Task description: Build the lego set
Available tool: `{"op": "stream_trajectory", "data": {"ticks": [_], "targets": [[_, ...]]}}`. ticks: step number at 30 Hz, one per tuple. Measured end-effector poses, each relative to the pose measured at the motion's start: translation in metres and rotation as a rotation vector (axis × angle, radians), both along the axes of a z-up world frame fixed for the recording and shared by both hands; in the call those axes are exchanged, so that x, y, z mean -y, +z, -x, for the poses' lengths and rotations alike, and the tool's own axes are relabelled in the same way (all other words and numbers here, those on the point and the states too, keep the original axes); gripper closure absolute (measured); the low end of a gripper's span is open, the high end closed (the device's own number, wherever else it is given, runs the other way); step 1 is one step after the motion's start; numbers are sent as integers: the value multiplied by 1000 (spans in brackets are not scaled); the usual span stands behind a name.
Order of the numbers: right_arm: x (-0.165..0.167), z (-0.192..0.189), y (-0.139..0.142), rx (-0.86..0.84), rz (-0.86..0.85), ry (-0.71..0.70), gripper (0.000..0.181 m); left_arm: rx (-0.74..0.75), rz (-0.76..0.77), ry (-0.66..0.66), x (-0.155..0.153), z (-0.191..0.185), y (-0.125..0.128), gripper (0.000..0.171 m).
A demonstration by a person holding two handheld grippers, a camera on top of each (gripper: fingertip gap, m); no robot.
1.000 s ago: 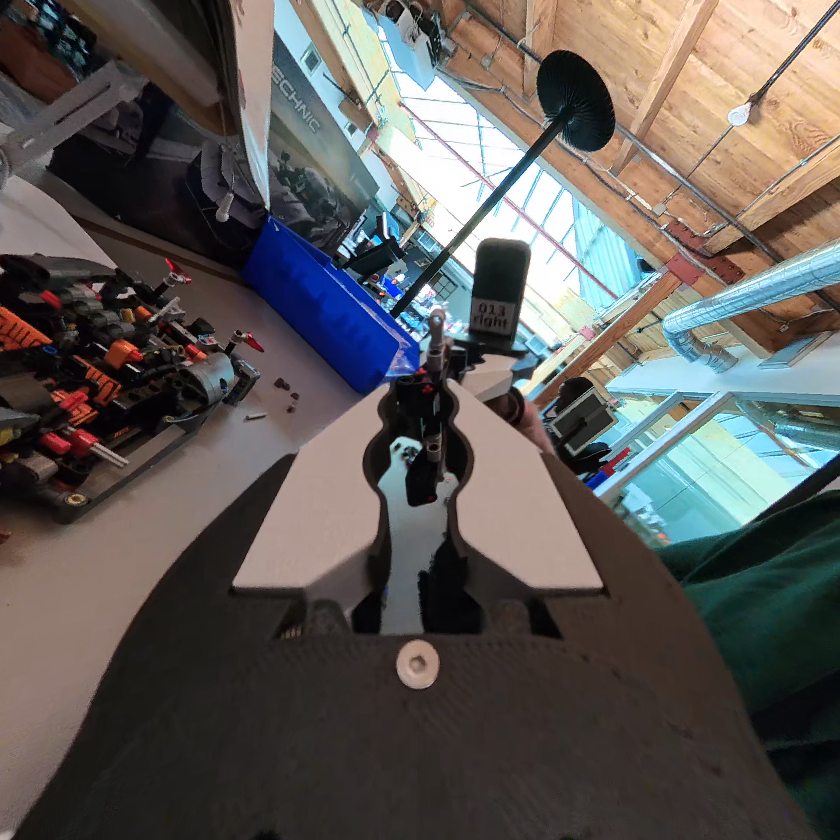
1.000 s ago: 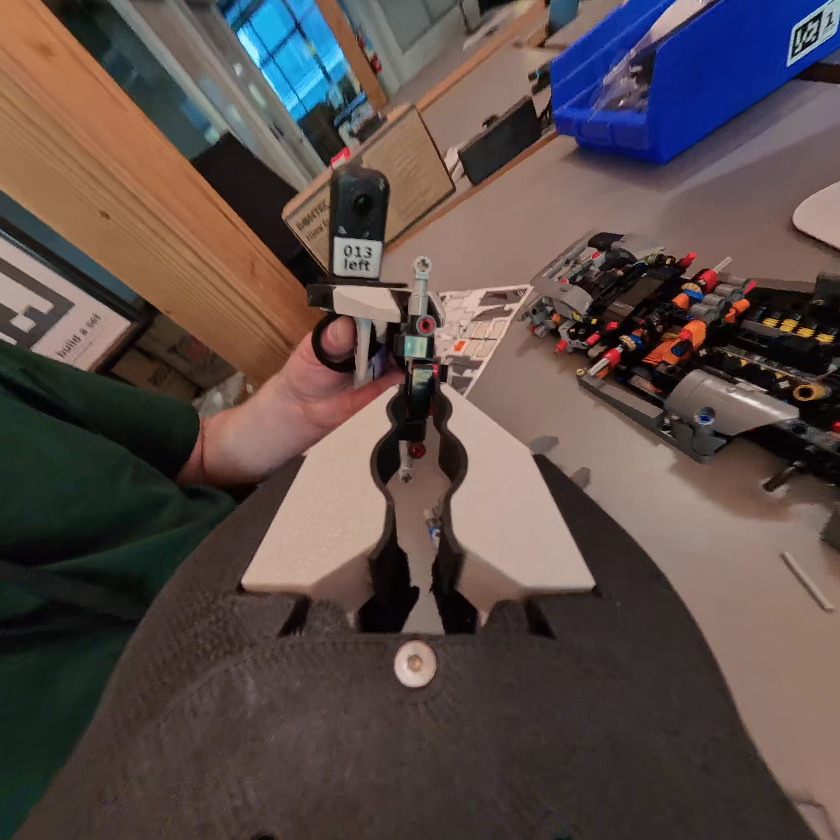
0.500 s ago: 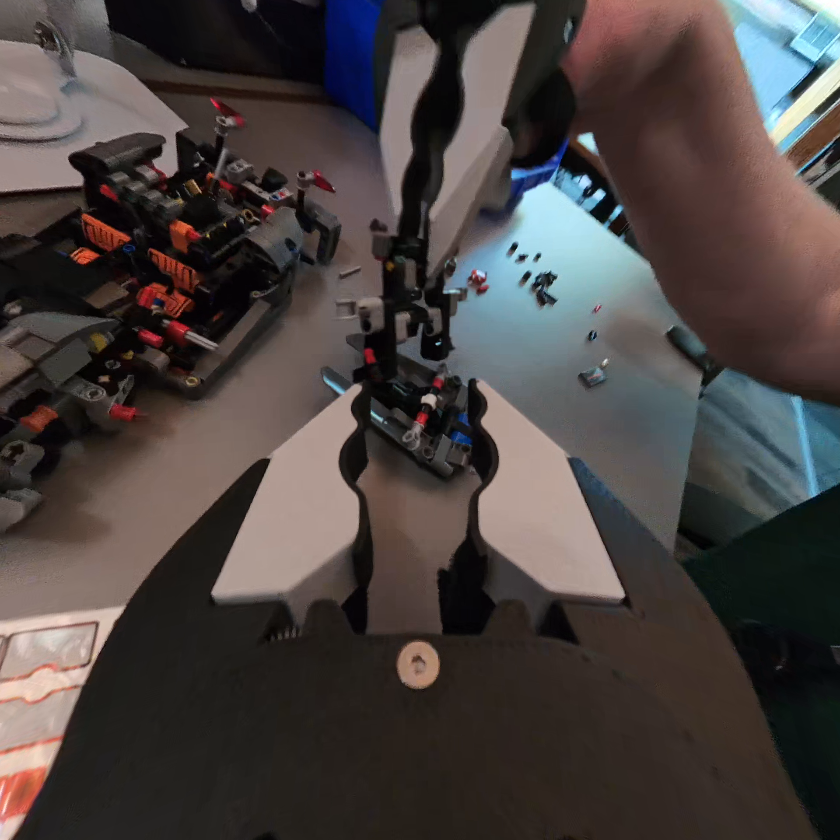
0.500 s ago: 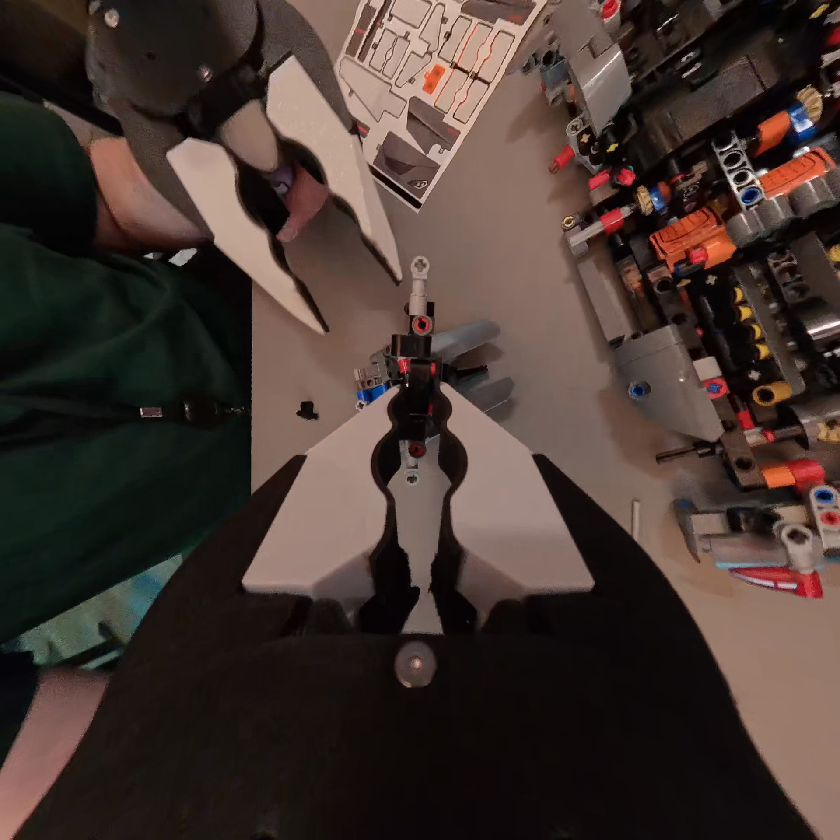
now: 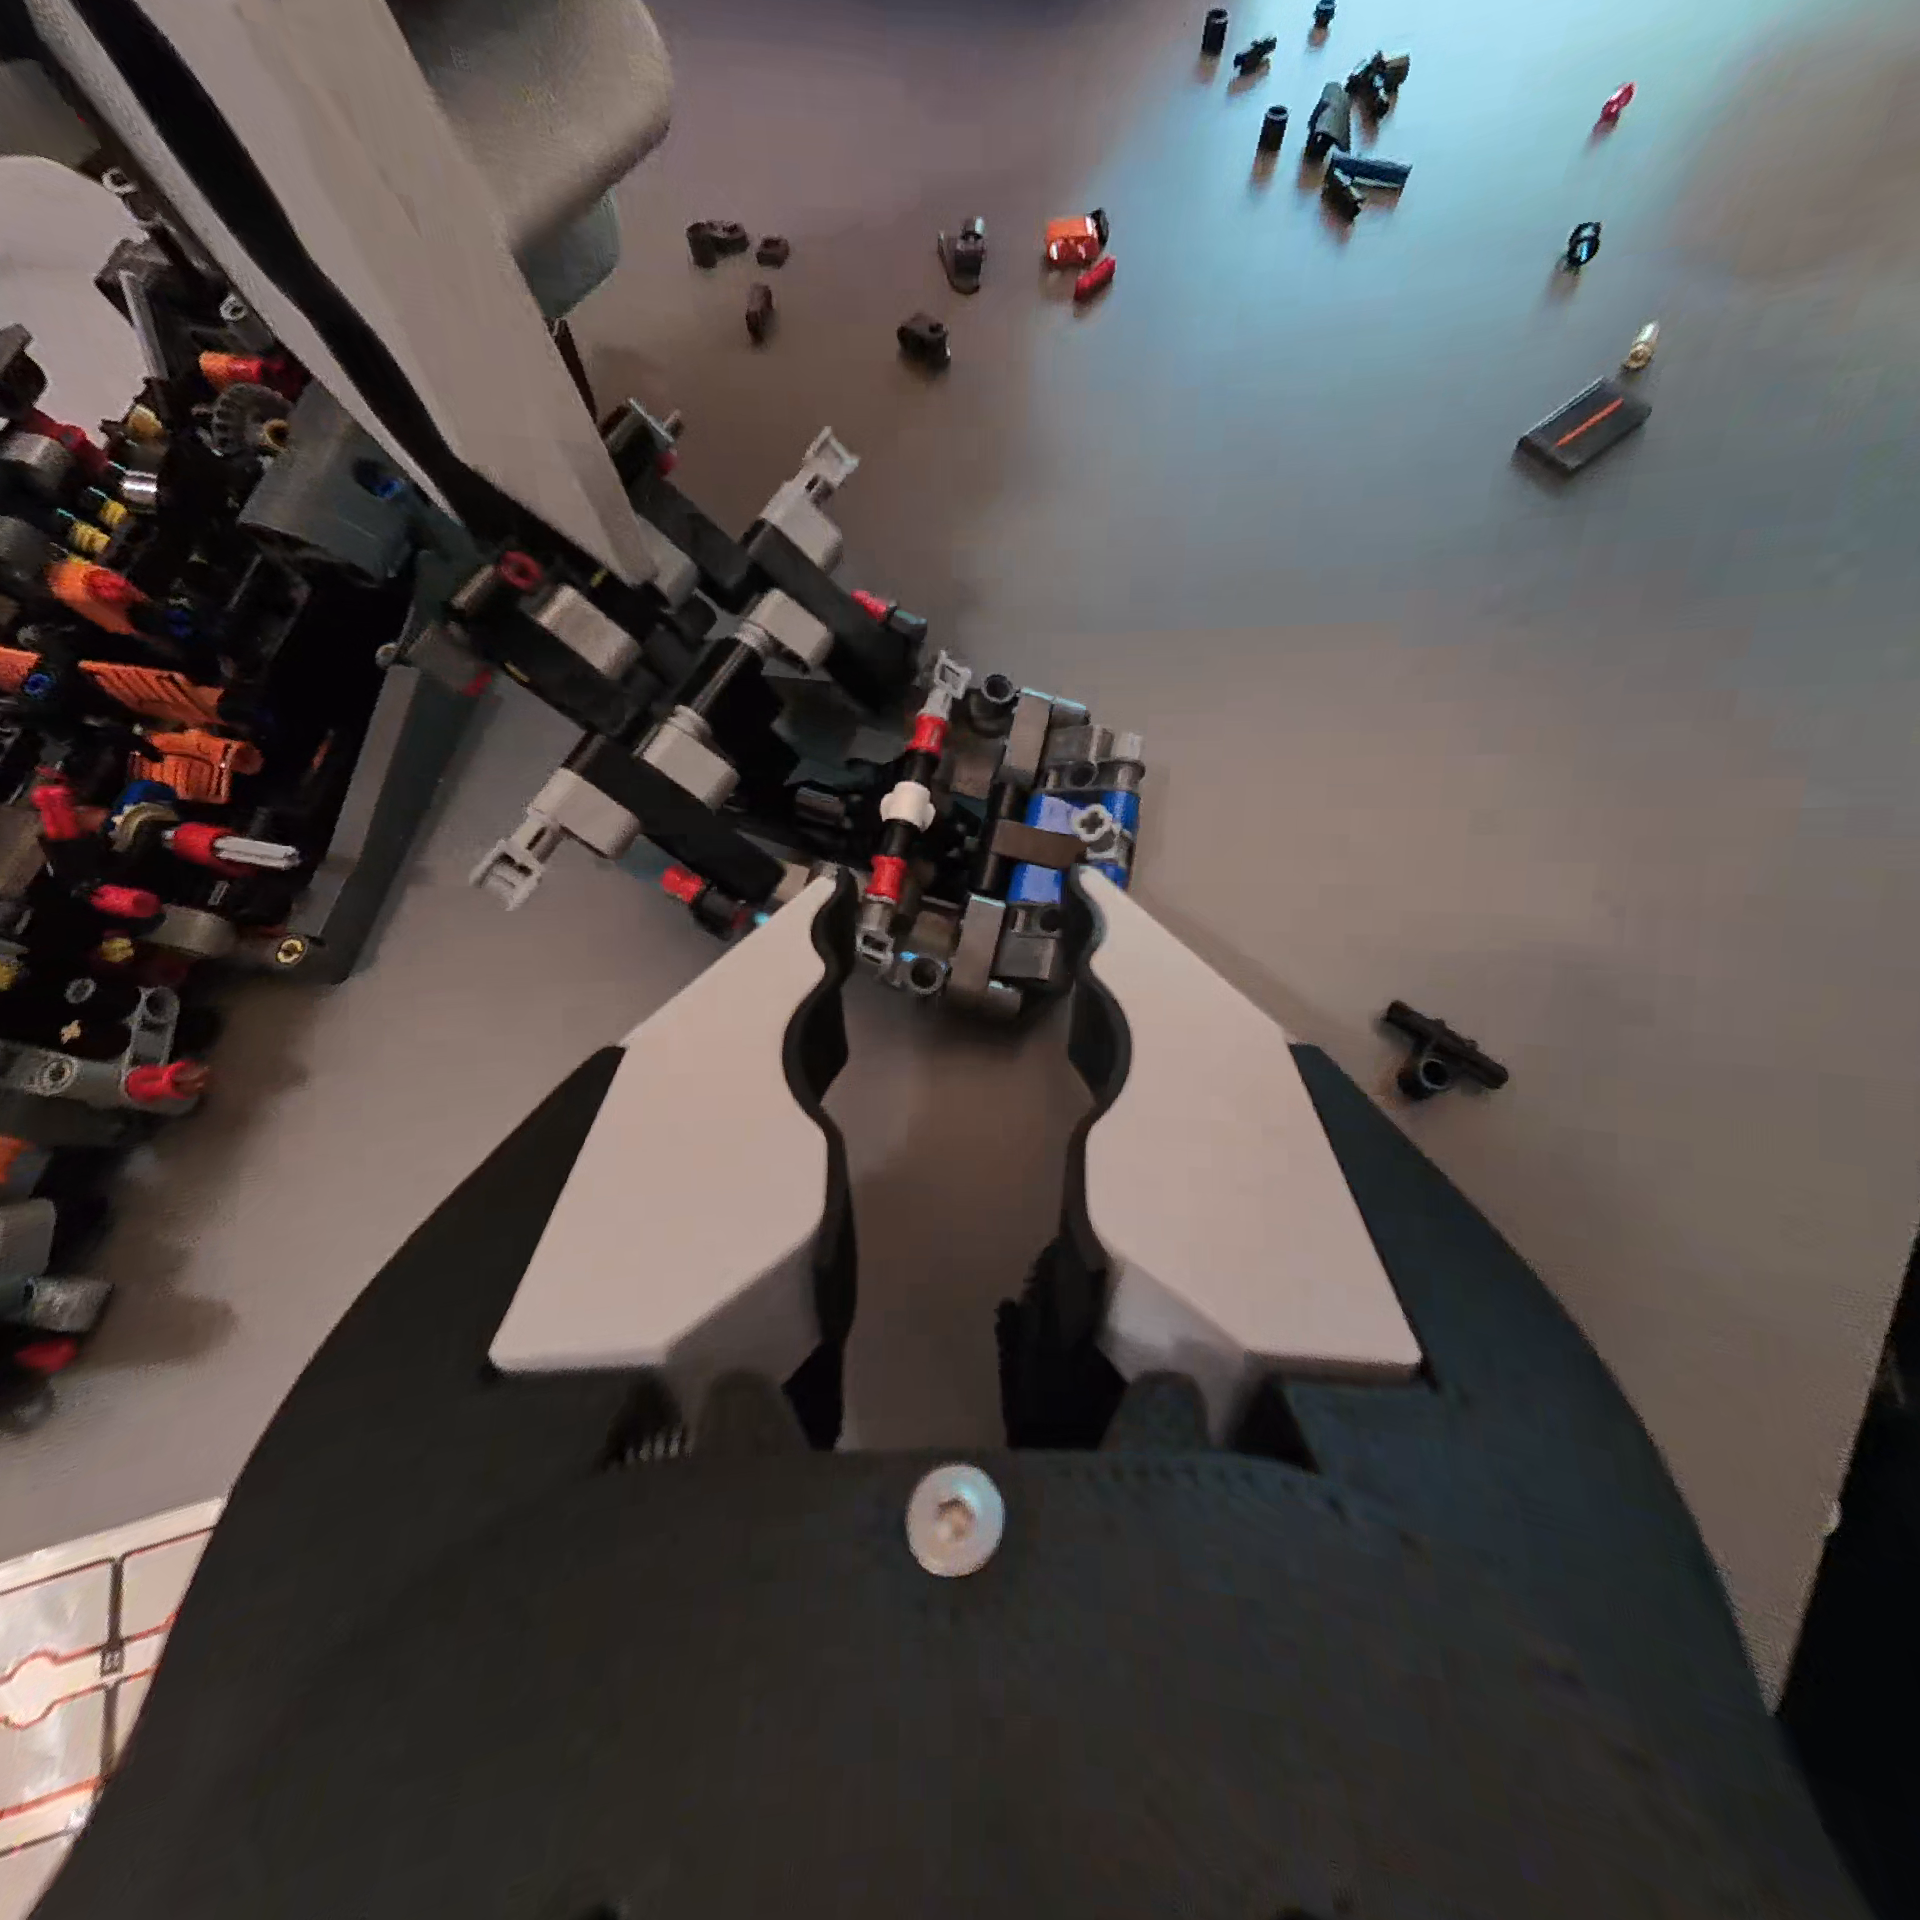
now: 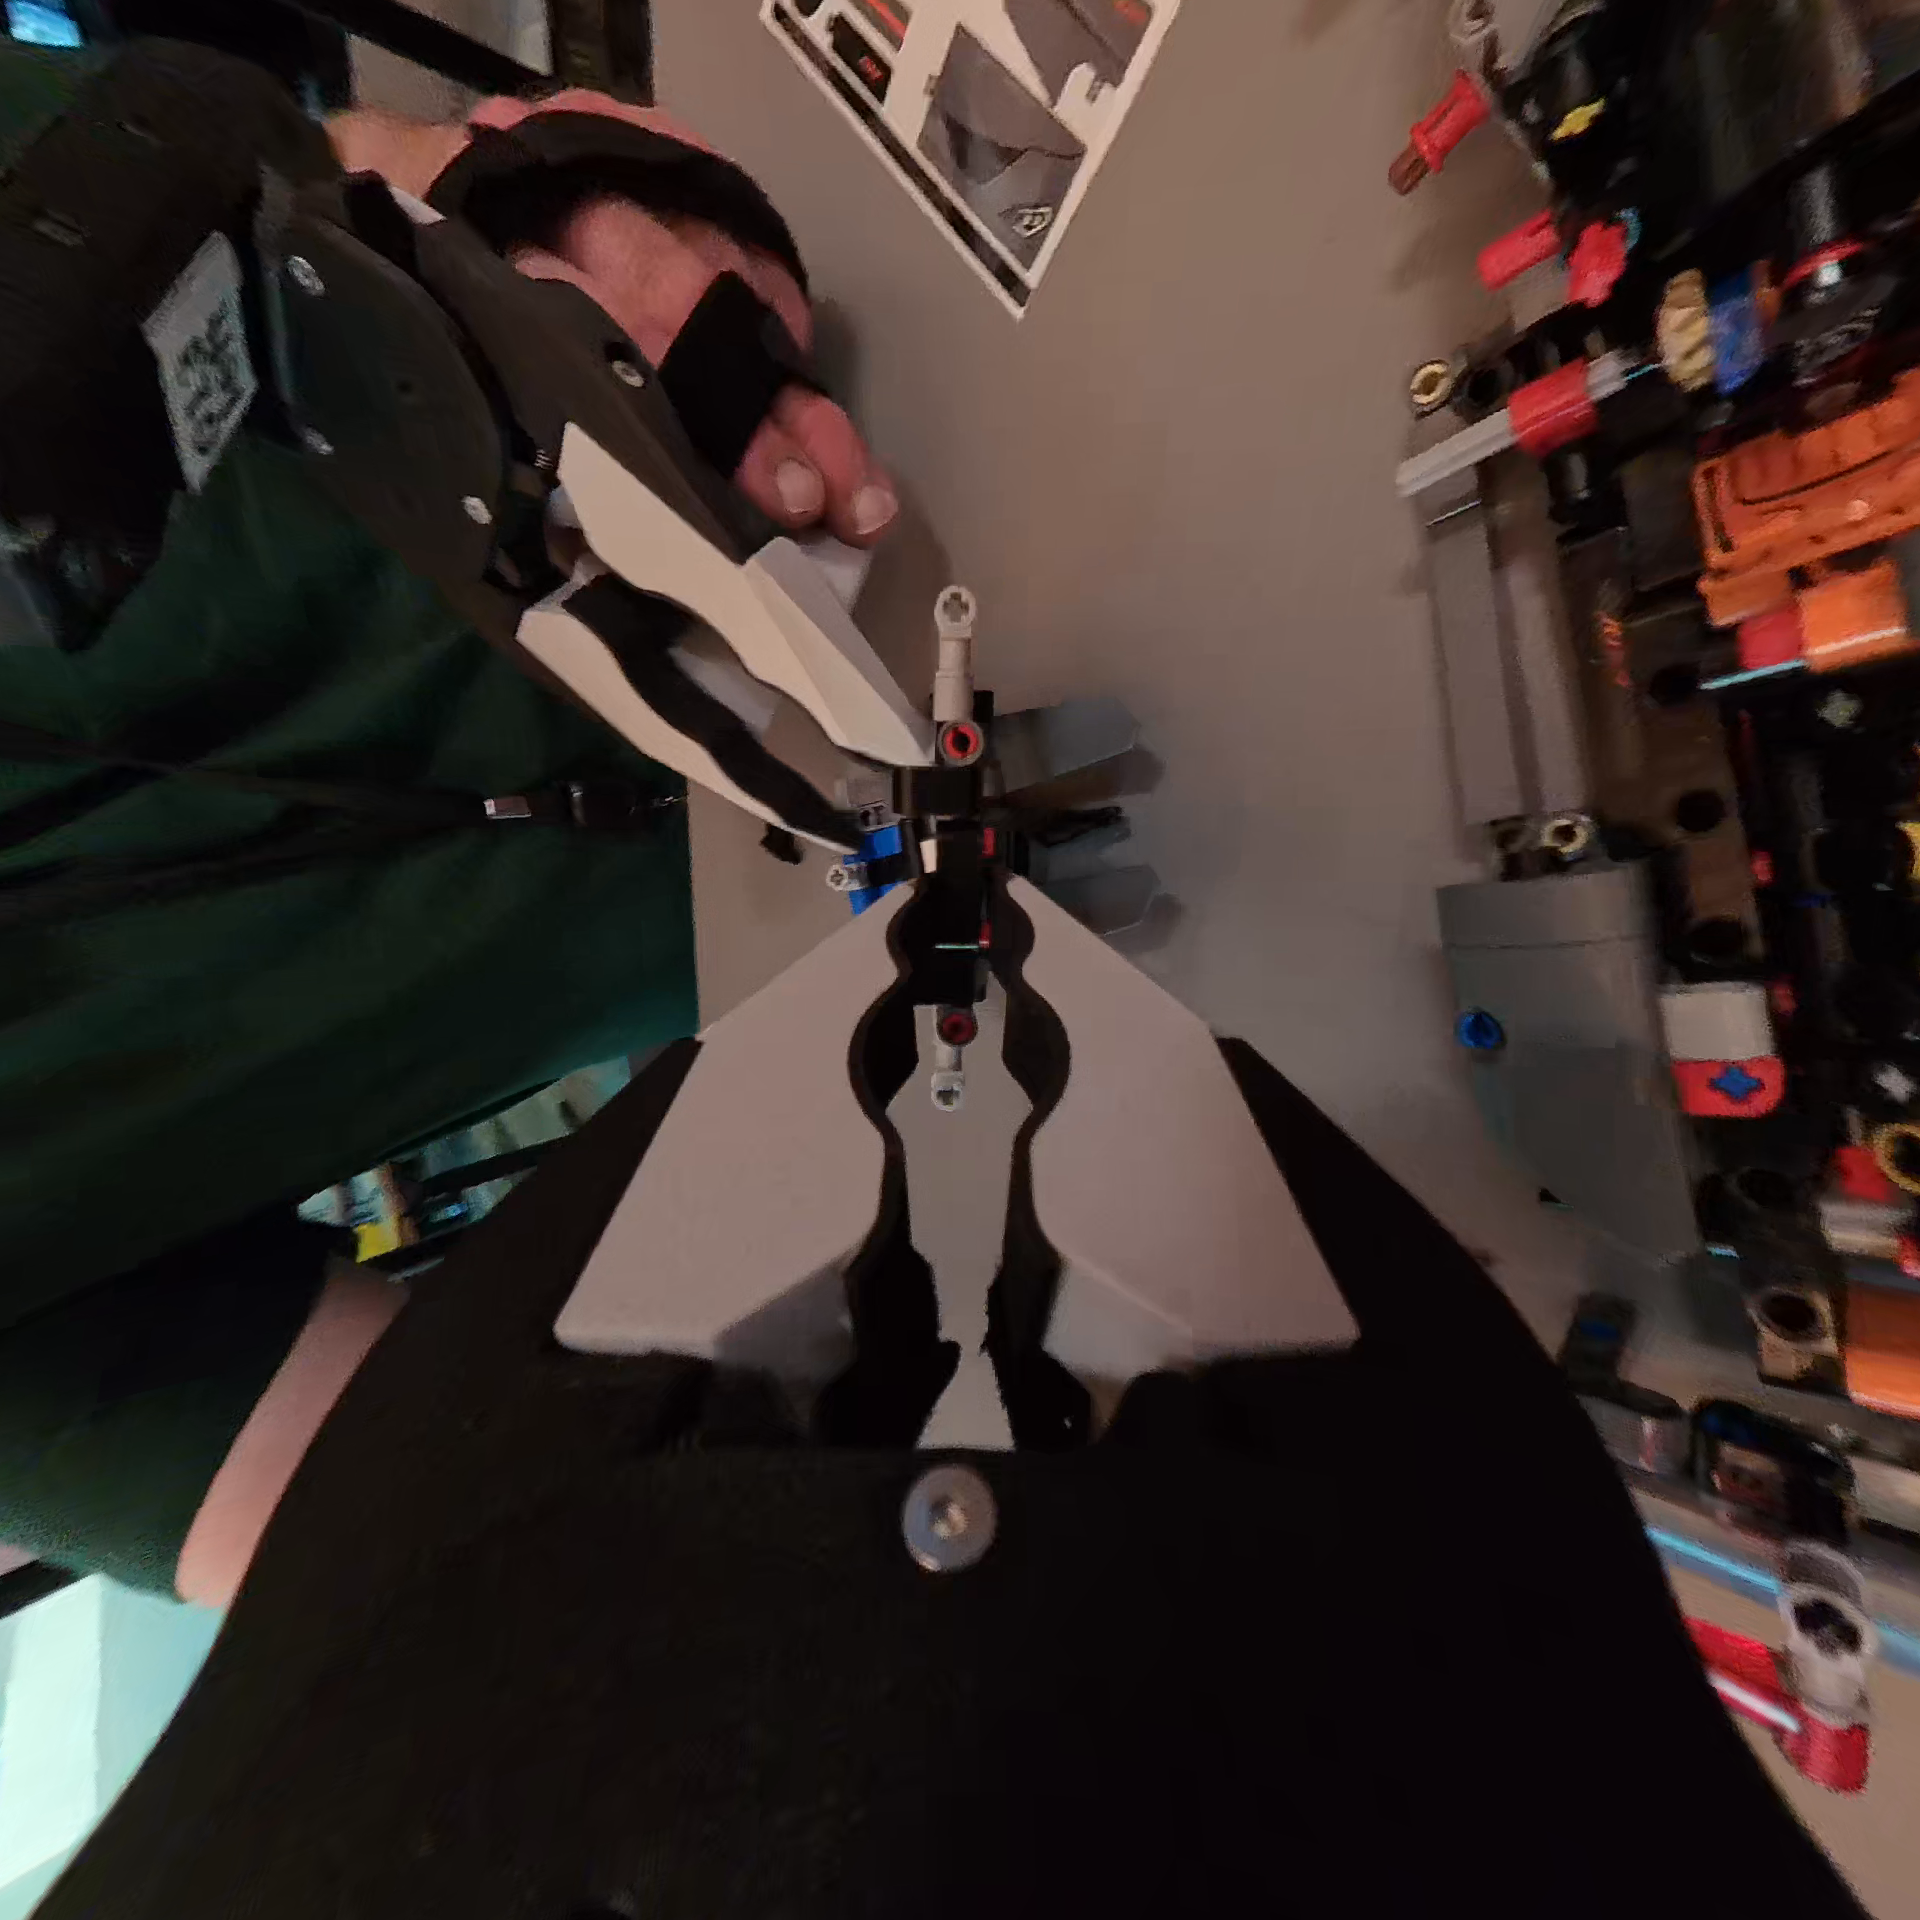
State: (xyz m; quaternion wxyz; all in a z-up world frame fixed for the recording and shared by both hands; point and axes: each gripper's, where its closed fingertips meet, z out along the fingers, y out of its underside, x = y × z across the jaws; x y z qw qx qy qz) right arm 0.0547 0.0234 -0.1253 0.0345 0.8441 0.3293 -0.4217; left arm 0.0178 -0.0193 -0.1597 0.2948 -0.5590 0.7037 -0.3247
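My right gripper [image 6: 956, 883] is shut on a black Lego sub-assembly [image 6: 951, 800] with grey end links and red pins. It holds the piece low, against a small grey, blue and black sub-assembly [image 5: 1049, 831] lying on the table. In the left wrist view the right gripper's finger [image 5: 416, 260] comes in from the upper left with the held piece [image 5: 681, 758]. My left gripper [image 5: 956, 883] is open, its tips on either side of the small sub-assembly. The left gripper also shows in the right wrist view [image 6: 883, 790], held by a hand.
The large black, grey and orange Lego model [image 5: 156, 675] fills the left side; it also shows in the right wrist view [image 6: 1766, 520]. Loose small parts [image 5: 1340, 135], a black tile [image 5: 1579, 426] and a black connector [image 5: 1439, 1049] lie around. A sticker sheet [image 6: 997, 135] lies nearby. Measured from the fingertips, the black connector [image 5: 1439, 1049] is 8 cm or so from the left gripper and 15 cm from the right. Look for it in the right wrist view [image 6: 775, 835] too.
A second ago both grippers held the black piece up in the air. The left one let go and opened. Both came down to the table, and the left tips now straddle the small sub-assembly.
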Motion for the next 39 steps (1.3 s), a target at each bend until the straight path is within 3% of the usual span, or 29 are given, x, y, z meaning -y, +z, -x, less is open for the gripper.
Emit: {"op": "stream_trajectory", "data": {"ticks": [7,16,32,39], "targets": [[-4,3,-3,-42,77,-3,173,-17,-59,-50,-3,1,-4,148],[-1,-1,-6,-120,149,-28,173,-31,-108,-173,-2,7,-4,149],[-6,0,-16,-148,149,-83,170,-47,-244,-352,-7,22,-2,148],[-11,2,-16,-176,105,-129,171,-31,-226,-328,-13,26,2,136]]}}
